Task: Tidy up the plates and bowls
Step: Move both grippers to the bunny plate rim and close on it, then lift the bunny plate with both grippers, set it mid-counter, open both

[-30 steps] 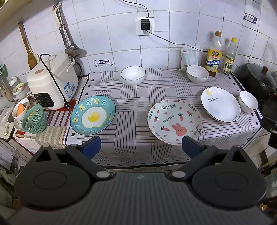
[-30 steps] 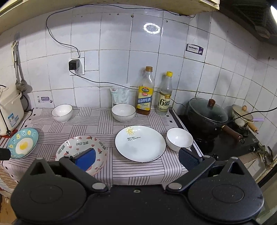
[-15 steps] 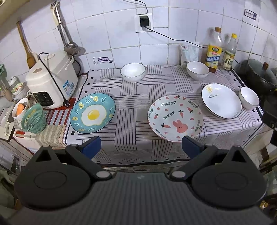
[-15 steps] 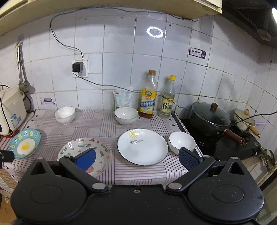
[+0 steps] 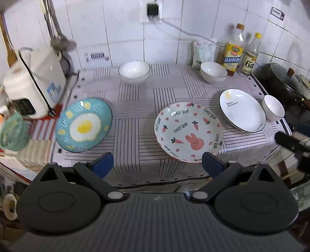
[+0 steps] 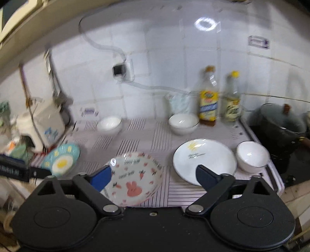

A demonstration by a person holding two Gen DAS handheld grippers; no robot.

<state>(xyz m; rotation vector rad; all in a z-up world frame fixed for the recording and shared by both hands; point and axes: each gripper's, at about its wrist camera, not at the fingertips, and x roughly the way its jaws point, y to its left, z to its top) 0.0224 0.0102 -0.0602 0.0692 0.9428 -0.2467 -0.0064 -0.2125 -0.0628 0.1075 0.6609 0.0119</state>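
Counter inventory, as I read it from both wrist cameras.

1. Left gripper: I hold it above the front edge of the striped cloth; jaws spread wide, nothing between them.
2. Right gripper: I hold it above the front edge, further right; jaws spread wide, empty. This view is motion-blurred.
3. Egg plate: blue, fried-egg print, at the cloth's left edge, just beside the rice cooker.
4. Rabbit plate: pink rabbit, carrots and hearts, at the front edge, centre-right; also in the right view, partly behind my left fingertip there.
5. White plate: dark rim, small sun mark, right of the rabbit plate, apart from it.
6. Small white bowl: at the cloth's right edge, touching or just beside the white plate; I cannot tell which.
7. Back-left bowl: white, at the back edge, centre-left.
8. Back-right bowl: white, at the back edge, near two bottles.
9. Other: green basket off the cloth's left edge; lidded dark pot on the stove at right; wall socket with a plugged cable.
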